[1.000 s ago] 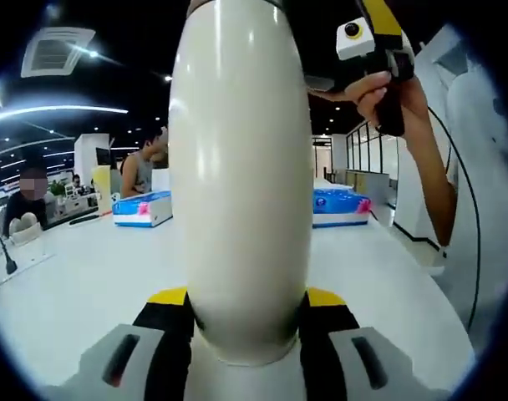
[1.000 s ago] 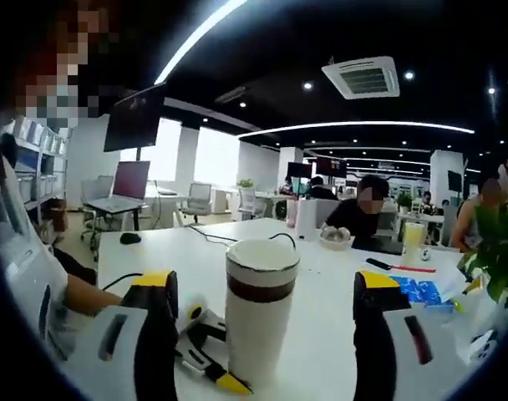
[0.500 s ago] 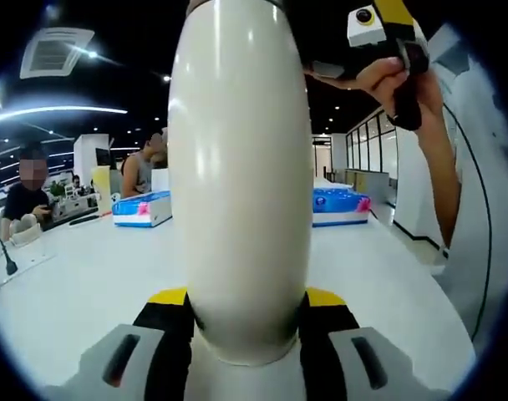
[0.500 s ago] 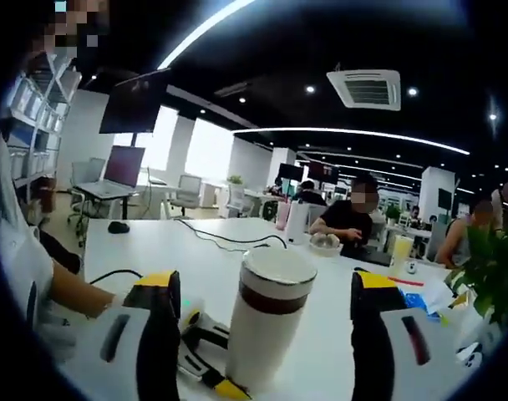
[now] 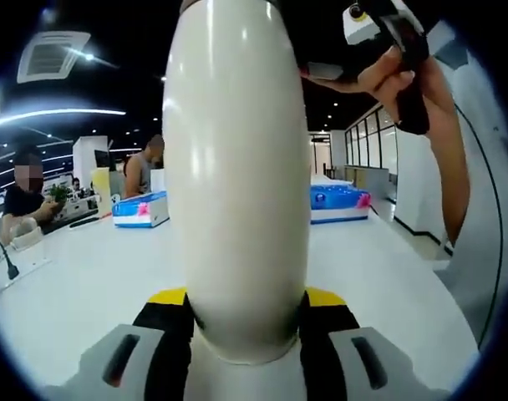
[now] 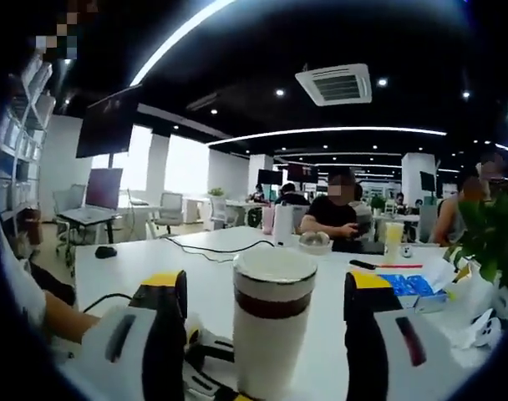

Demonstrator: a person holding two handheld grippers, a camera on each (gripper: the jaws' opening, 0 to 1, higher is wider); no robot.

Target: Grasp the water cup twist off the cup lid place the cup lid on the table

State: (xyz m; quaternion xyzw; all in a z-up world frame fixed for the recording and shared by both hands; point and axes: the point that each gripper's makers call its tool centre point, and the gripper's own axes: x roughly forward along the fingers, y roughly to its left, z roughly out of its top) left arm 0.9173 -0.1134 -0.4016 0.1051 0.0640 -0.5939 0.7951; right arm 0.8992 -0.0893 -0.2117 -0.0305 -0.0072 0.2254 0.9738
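The left gripper (image 5: 237,330) clamps the white water cup (image 5: 237,175) upright on the white tabletop (image 5: 78,284). The right gripper (image 6: 266,322), jaws wide apart and empty, faces the cup lid (image 6: 275,266). No legible writing shows on the cup

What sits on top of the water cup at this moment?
The cup lid sits on the water cup, above a brown band. The cup's inside is covered. The right tool straddles it, open.

Open-plan office, long desks (image 6: 212,276), wall monitor (image 6: 108,121), ceiling vent (image 6: 333,83)
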